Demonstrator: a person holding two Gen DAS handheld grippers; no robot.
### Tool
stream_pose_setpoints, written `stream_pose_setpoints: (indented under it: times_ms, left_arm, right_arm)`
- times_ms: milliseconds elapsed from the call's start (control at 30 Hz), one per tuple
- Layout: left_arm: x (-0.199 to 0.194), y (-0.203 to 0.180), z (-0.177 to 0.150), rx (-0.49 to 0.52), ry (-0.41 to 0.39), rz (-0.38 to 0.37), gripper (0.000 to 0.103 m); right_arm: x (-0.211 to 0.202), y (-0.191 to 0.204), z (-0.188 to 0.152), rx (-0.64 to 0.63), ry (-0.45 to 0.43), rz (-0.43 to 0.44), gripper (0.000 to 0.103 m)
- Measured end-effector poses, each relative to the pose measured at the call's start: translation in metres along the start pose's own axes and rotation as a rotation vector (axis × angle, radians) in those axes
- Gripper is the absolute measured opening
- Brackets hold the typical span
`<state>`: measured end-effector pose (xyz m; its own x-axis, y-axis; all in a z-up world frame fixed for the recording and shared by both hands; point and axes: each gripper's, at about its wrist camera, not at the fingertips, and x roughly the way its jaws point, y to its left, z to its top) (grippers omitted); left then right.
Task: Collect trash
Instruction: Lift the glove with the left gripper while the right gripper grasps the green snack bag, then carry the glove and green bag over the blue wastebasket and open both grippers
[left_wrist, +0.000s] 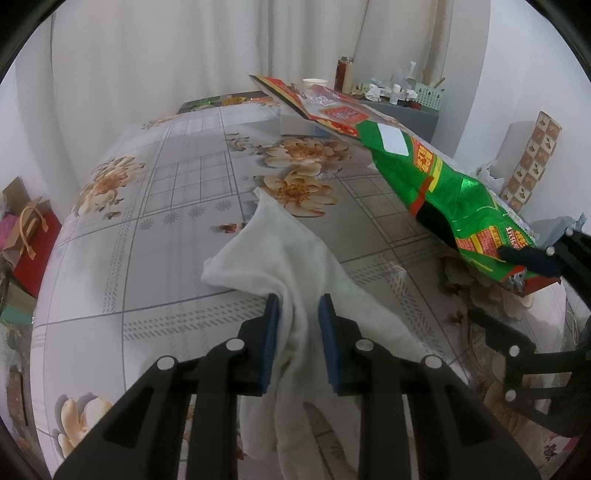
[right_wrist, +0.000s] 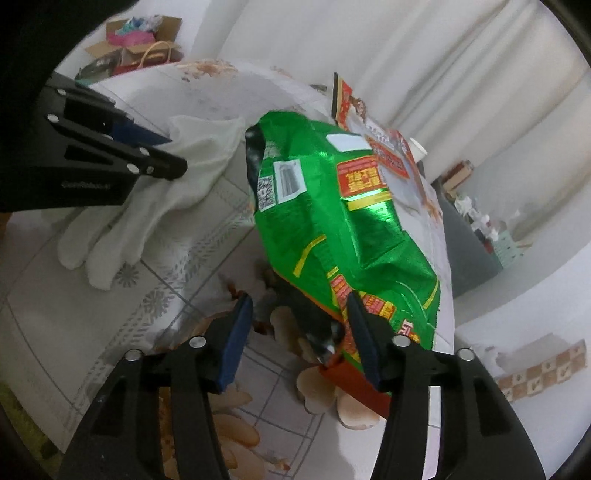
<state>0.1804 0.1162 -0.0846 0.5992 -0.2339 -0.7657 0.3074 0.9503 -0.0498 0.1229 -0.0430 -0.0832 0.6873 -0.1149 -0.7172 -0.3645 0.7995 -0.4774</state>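
A white cloth glove (left_wrist: 284, 251) lies on the floral tablecloth. My left gripper (left_wrist: 297, 306) is shut on the glove's middle, its blue pads pressing the bunched fabric; the glove also shows in the right wrist view (right_wrist: 173, 192). A green foil snack bag (left_wrist: 439, 184) with red labels stands tilted at the right, mouth open toward the glove. In the right wrist view the bag (right_wrist: 332, 221) fills the centre. My right gripper (right_wrist: 299, 310) is open, its right finger against the bag's lower edge, its left finger clear of it.
The table (left_wrist: 177, 206) has a floral cloth with small crumbs. A grey box and a cup stand at the far end, with bottles and a basket behind. A paper towel roll (left_wrist: 532, 158) stands at the right. Bags and boxes sit on the floor at the left.
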Motion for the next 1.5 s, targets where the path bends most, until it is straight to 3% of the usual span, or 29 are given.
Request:
stream_pose_setpoints:
  times_ms: [133, 400, 1100, 1500]
  left_arm:
    - [0.0, 0.002, 0.002, -0.008, 0.007, -0.013, 0.014]
    - [-0.006, 0.006, 0.003, -0.034, 0.008, -0.041, 0.011]
    - [-0.069, -0.037, 0.024, 0.048, -0.101, -0.068, 0.011]
    - [-0.088, -0.092, 0.05, 0.135, -0.143, -0.158, 0.011]
  right_arm:
    - [0.003, -0.001, 0.002, 0.023, 0.016, -0.015, 0.017]
    - [-0.014, -0.014, -0.006, 0.135, 0.004, -0.031, 0.006]
    - [-0.074, -0.044, -0.028, 0.238, -0.13, -0.139, 0.002]
    - [-0.102, -0.075, -0.049, 0.304, -0.187, -0.233, 0.001]
